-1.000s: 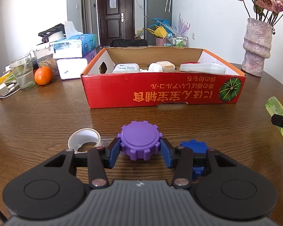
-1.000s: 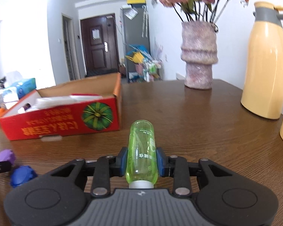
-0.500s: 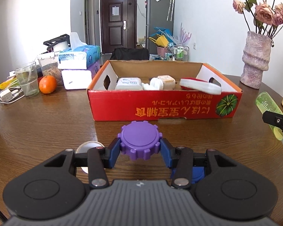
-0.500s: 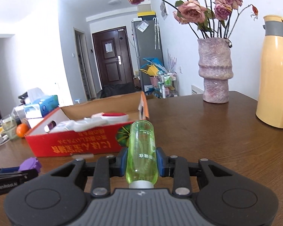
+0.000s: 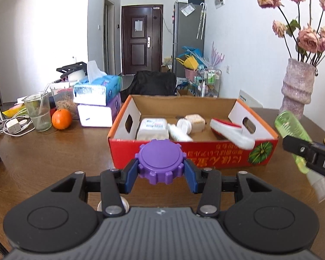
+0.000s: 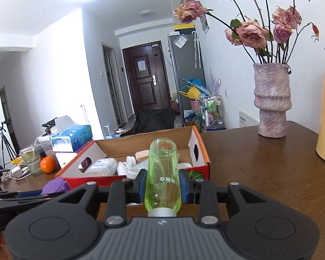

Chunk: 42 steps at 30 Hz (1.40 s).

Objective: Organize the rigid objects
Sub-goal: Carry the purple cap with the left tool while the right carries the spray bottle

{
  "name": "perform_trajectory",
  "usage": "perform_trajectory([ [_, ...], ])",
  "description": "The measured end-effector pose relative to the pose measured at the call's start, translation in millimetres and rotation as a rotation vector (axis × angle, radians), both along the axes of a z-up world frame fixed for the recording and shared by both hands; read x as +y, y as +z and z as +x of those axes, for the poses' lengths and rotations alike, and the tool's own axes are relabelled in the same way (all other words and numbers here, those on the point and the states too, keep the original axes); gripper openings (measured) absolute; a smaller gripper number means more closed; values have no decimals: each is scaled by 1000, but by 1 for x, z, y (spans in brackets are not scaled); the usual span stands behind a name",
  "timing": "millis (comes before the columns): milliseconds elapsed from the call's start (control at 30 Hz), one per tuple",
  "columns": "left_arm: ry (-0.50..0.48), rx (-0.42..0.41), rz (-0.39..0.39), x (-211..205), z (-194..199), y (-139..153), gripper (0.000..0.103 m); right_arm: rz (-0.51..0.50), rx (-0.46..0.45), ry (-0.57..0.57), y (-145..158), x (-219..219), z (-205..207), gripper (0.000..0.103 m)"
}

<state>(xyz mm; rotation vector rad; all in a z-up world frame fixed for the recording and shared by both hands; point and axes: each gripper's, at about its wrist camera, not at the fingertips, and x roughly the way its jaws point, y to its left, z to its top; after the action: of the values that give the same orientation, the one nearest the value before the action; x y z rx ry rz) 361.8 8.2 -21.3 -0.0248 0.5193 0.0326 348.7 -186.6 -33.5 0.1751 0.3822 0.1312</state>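
Both claws lifted since a second ago: purple gear cap and green bottle now up off the table, box seen lower and nearer; blue cap beside the left claw earlier now out of sight. Left claw (image 5: 161, 171) partly open, blue pads clamped on either side of one purple gear cap (image 5: 160, 162), held flat, clear of the table (image 5: 54, 156), just short of the box's near red wall. Right claw (image 6: 162, 186) closed about as tight as it goes on one green bottle (image 6: 163, 173), base pointing forward toward the box, grey neck back at the claw body. Same bottle at right edge of left view (image 5: 292, 132), tilted, right of the box corner. One red cardboard box (image 5: 195, 151), open top, holding about five items: white container (image 5: 152, 127), white bottle (image 5: 179, 131), beige block (image 5: 195, 119), red-white piece (image 5: 231, 133) leaning over the near wall; others hard to make out. One vase (image 6: 272, 99), one orange (image 5: 61, 119), one glass (image 5: 38, 113), two stacked tissue packs (image 5: 97, 104). Free space in box centre and back. Bare table between vase and box.
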Motion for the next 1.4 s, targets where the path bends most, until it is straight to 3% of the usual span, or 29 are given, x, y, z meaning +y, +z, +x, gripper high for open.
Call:
perform_trajectory([
  [500,26,-34,-59,-7,27,11,47,47,-36,19,8,13,23,30],
  [1400,31,-36,-66,-12,81,13,47,32,-13,38,5,13,79,30],
])
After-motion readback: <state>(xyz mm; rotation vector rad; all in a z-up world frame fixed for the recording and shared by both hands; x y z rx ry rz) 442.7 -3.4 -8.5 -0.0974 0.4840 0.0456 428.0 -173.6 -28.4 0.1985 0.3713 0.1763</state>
